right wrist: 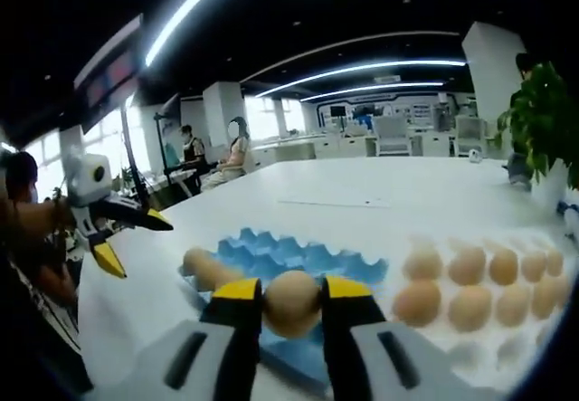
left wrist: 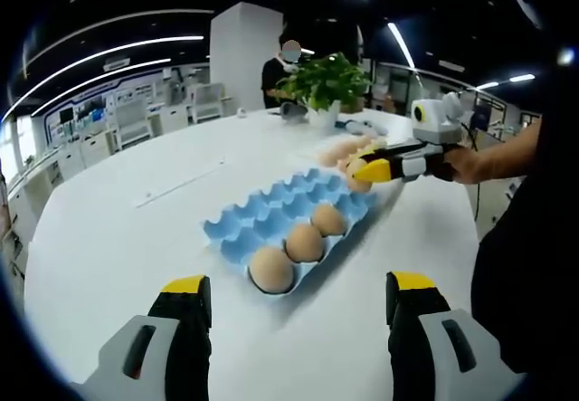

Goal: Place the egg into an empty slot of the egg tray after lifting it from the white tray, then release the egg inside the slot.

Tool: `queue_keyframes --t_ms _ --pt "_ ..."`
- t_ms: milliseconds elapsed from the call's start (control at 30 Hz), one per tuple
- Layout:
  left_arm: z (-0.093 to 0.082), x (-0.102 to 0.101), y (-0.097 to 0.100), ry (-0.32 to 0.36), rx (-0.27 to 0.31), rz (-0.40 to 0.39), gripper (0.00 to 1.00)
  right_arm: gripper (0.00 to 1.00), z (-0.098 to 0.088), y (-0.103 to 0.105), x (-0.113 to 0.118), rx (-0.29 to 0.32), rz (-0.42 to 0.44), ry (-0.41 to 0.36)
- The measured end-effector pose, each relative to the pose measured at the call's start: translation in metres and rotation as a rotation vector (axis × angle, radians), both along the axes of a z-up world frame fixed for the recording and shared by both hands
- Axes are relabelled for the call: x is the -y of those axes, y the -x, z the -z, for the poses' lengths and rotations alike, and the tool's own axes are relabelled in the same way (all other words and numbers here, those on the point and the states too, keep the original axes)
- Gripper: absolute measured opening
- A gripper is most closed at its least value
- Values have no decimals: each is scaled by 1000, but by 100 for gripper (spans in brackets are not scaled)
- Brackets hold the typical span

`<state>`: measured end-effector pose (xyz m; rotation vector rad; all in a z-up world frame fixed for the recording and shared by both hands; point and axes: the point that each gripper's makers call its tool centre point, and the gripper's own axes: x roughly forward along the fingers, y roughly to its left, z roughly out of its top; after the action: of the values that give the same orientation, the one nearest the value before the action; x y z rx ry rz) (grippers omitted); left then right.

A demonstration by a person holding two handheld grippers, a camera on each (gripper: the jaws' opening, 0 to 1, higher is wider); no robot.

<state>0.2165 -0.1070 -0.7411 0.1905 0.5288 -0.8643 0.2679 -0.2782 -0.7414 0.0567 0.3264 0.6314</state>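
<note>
A blue egg tray [left wrist: 262,211] lies on the white table with three eggs [left wrist: 305,242] along its near right row. Over its far right corner hovers my right gripper [left wrist: 369,171], shut on a tan egg [right wrist: 291,303] above the tray [right wrist: 271,252]. Beyond it, more eggs [right wrist: 466,265] rest in the white tray [right wrist: 457,339]. My left gripper [left wrist: 298,283] hangs open in front of the tray's near end with nothing between its jaws. In the right gripper view it stands at the left [right wrist: 134,241], apart from the tray.
A potted plant [left wrist: 330,80] stands on the table's far side, with small items beside it. A person's arm [left wrist: 507,152] reaches in from the right. People sit or stand at desks in the background. Bare tabletop [left wrist: 118,229] spreads left of the egg tray.
</note>
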Motion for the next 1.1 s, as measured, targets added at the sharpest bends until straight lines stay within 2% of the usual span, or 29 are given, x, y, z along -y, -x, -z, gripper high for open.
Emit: queue_keyframes --t_ms 567,833,900,1100 --pt "-1 1 4 -2 -2 1 80 25 15 1 -24 1 -64 39" --pt "-3 -1 3 10 -2 -8 81 26 28 4 -31 2 -107 105" --pt "-4 -2 2 16 -1 -11 80 26 29 5 -31 29 -121 141" --pt "-5 -1 0 14 0 -8 80 26 31 6 -31 41 -127 148"
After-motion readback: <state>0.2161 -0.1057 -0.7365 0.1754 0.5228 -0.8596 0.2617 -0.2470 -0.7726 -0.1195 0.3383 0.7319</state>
